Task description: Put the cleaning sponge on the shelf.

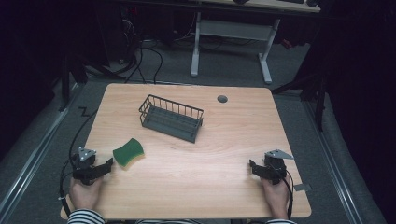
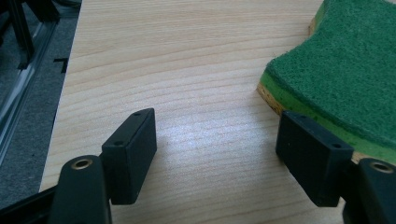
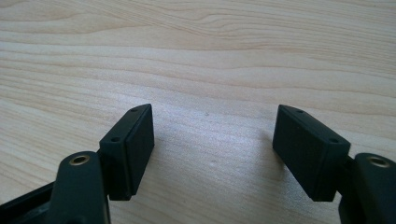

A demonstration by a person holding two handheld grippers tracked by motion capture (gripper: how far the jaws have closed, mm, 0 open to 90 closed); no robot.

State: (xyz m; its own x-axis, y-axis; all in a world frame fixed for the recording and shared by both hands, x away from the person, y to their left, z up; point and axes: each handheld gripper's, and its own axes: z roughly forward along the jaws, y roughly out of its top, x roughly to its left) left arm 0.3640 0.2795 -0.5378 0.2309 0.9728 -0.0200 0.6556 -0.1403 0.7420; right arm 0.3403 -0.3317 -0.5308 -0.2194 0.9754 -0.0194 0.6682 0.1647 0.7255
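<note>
A green scouring sponge (image 1: pixel 128 151) with a yellow underside lies flat on the wooden table (image 1: pixel 224 140), left of centre. My left gripper (image 1: pixel 108 164) rests low at the near left, just short of the sponge, jaws open and empty. In the left gripper view the sponge (image 2: pixel 345 79) sits ahead and to the right of my gripper (image 2: pixel 219 140), beside the right jaw and outside the gap. A dark wire basket (image 1: pixel 171 117) stands empty behind the sponge. My right gripper (image 1: pixel 253 166) rests at the near right, open over bare wood (image 3: pixel 215 140).
A round cable hole (image 1: pixel 222 99) sits near the table's far edge. The table's left edge (image 2: pixel 60 102) runs close beside my left gripper, with grey floor below. A white-legged desk (image 1: pixel 231 35) stands beyond the table. A small grey tag (image 1: pixel 301 187) lies at the near right corner.
</note>
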